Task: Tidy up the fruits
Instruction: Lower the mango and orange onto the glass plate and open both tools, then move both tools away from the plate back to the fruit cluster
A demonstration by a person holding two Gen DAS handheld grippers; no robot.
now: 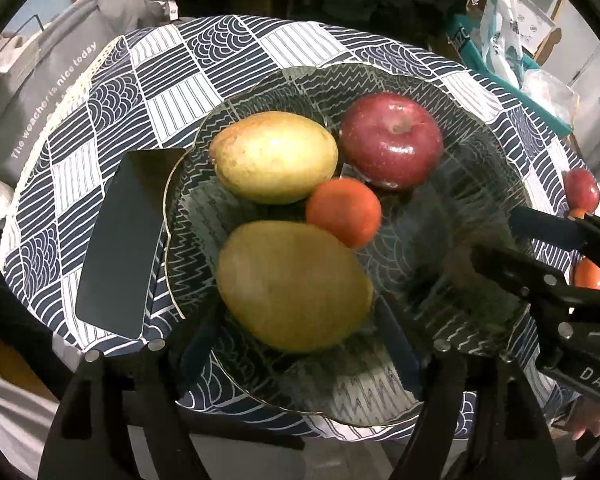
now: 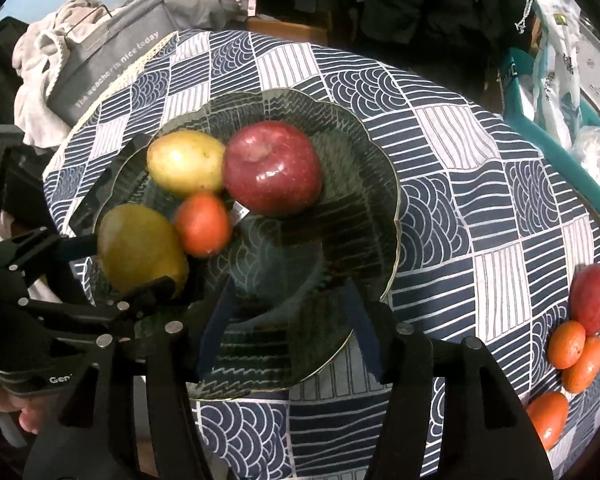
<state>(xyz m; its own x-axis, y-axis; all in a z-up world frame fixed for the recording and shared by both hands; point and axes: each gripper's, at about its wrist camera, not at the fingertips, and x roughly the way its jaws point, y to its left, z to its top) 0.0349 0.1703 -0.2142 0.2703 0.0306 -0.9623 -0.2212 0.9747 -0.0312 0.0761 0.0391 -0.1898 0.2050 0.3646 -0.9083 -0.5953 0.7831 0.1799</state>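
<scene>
The glass plate (image 2: 384,216) sits on the counter (image 2: 460,168), which is covered by a blue-and-white patterned cloth, and serves as the landmark. In the plate lie 4 fruits: 2 yellow-green mangoes, the far mango (image 1: 274,158) and the near mango (image 1: 292,286), 1 red apple (image 1: 392,140) and 1 orange tangerine (image 1: 344,212), all bunched together and touching. The left gripper (image 1: 296,344) hangs over the near mango, its fingers spread on either side of it and not pressing it. The right gripper (image 2: 290,332) hangs over the bare near part of the plate, its fingers spread with nothing between them. Well to the right of the plate, on the counter, lie 1 more red apple (image 2: 592,298) and 3 more tangerines (image 2: 566,344). Just left of the plate lies 1 dark phone (image 1: 124,236).
</scene>
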